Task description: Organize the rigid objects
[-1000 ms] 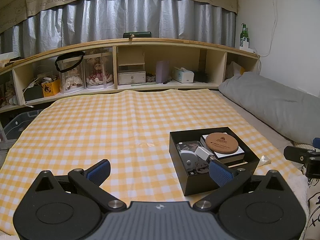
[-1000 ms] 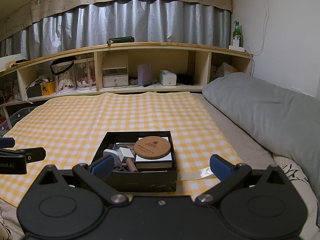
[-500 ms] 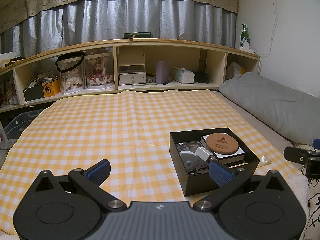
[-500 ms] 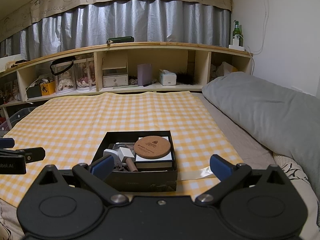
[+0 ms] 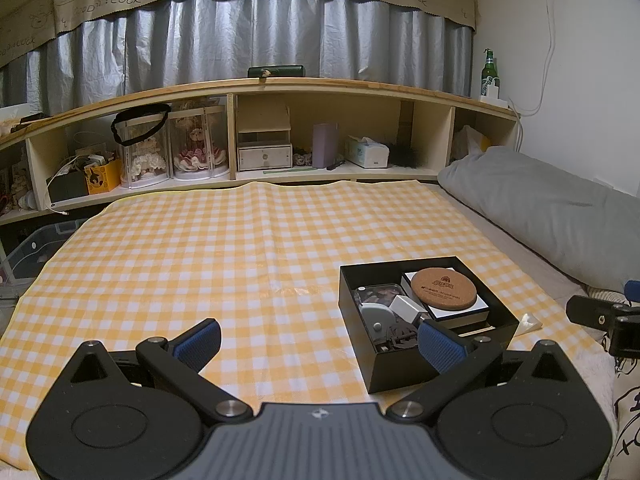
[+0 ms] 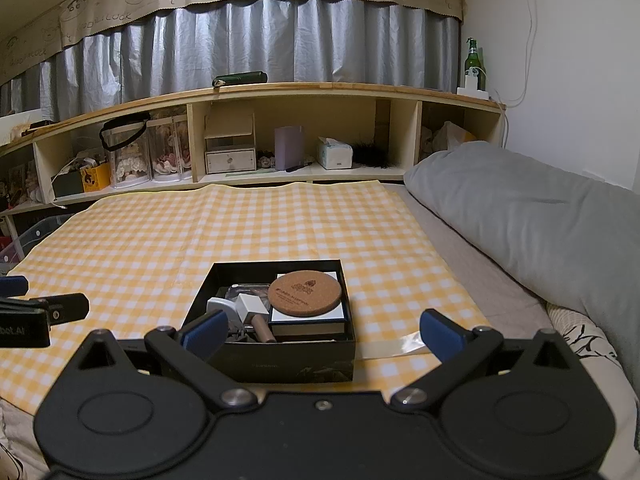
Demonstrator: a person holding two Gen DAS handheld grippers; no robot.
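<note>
A black open box [image 5: 362,312] [image 6: 280,364] rests on the yellow checked cloth [image 5: 200,264] near its front right corner. Inside lie a round cork coaster [image 5: 444,289] [image 6: 305,293] on a white flat box [image 5: 460,312] [image 6: 308,316], a small white cube [image 5: 408,307] [image 6: 250,304], a grey round piece [image 5: 376,314] and dark small parts. My left gripper [image 5: 318,338] is open, low over the cloth just left of the box. The right gripper [image 6: 322,330] is open too, right in front of the box, nothing between its fingers.
A grey pillow [image 6: 540,224] lies along the right side. A wooden shelf unit [image 5: 320,140] with doll cases, a drawer box, a tissue box and a green bottle [image 5: 489,74] runs across the back. A clear tape strip [image 6: 400,346] lies by the box. The left gripper's tip [image 6: 44,314] shows at the left edge.
</note>
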